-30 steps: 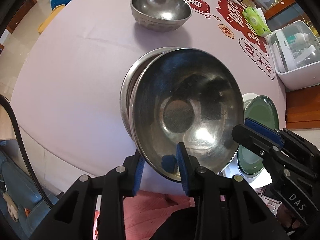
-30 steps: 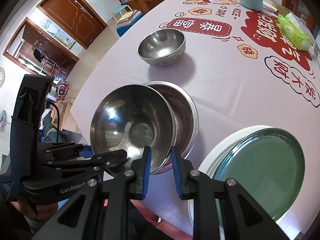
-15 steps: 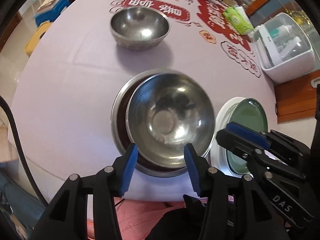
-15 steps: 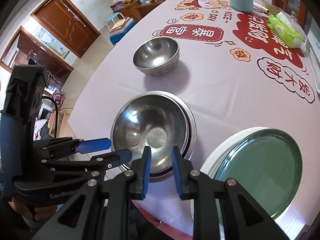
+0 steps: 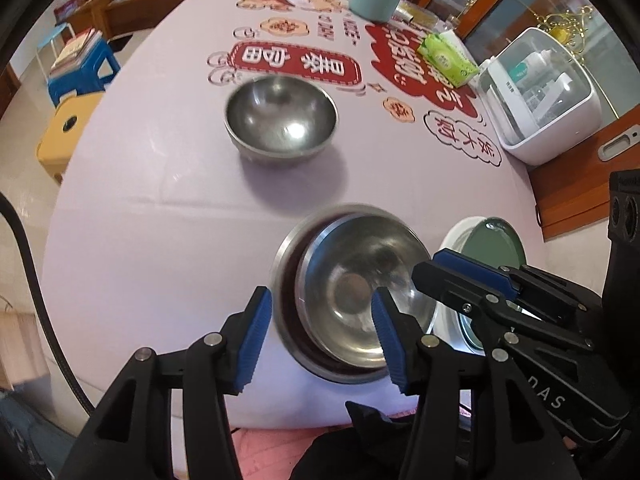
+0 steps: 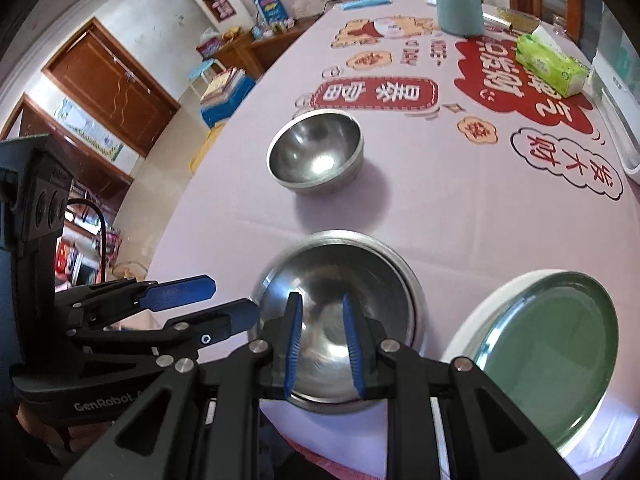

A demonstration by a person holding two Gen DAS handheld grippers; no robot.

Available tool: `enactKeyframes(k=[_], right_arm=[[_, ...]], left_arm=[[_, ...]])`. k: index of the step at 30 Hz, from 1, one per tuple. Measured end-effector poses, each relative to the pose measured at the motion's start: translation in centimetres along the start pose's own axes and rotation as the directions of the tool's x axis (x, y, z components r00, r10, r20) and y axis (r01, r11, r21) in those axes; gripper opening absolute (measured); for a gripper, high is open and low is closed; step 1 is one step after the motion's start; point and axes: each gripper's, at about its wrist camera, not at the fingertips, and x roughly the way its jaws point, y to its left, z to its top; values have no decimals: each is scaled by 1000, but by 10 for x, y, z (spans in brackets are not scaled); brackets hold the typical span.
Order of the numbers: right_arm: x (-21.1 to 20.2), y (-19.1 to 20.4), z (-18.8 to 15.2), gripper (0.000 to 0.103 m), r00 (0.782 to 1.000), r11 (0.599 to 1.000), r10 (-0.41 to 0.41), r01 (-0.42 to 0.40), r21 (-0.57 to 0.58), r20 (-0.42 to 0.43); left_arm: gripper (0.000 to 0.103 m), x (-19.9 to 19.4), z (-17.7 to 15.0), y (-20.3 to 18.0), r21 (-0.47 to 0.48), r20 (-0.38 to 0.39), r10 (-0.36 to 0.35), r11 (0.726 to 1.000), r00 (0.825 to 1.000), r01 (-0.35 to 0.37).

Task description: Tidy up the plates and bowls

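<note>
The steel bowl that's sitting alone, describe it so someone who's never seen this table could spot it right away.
Start at the round table with the lilac cloth and red cartoon print. Just in front of the long red banner stands a single steel bowl, empty and upright. Unlike the nested bowls at the near edge beside the green plate, it has nothing stacked in it or under it.

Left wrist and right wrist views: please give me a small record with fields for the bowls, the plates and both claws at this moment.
nested bowls: one steel bowl sits inside a wider steel bowl, near the table edge
single bowl: a third steel bowl stands alone, farther along the tablecloth
plates: a green plate lies on a white plate, beside the nested bowls
left claw: open, holds nothing, above the nested bowls
right claw: narrow gap, empty
</note>
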Motion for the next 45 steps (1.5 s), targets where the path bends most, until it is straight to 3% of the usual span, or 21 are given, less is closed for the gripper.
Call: enactKeyframes(k=[11, 16, 21, 27, 31, 36, 40, 45], right_arm=[[-5, 34, 10, 22, 979, 999, -50, 49, 10, 195], [0, 42, 10, 22, 959, 994, -111, 103, 45, 261], [8, 45, 6, 22, 936, 985, -162, 135, 106, 313], [24, 46, 4, 23, 913, 969, -217, 159, 189, 344], [36, 45, 9, 39, 897, 956, -251, 172, 236, 363], [52, 36, 16, 44, 909, 943, -261, 167, 289, 326], [57, 30, 22, 55, 907, 932, -274, 168, 321, 320], [66, 20, 31, 57, 917, 919, -275, 162, 360, 289]], left_arm=[[53, -16, 25, 32, 76, 88, 4, 997, 996, -11], [55, -14, 35, 41, 125, 128, -3, 992, 992, -13], [55, -13, 47, 53, 154, 177, -55, 988, 983, 27], [58, 0, 59, 65, 171, 193, -95, 983, 977, 62], [63, 12, 70, 72, 195, 181, -98, 979, 979, 62], [63, 27, 84, 84, 188, 150, -115, 978, 982, 86], [64, 41, 96, 92, 173, 123, -140, 978, 983, 117], [71, 53, 109, 95, 174, 110, -141, 977, 984, 120]])
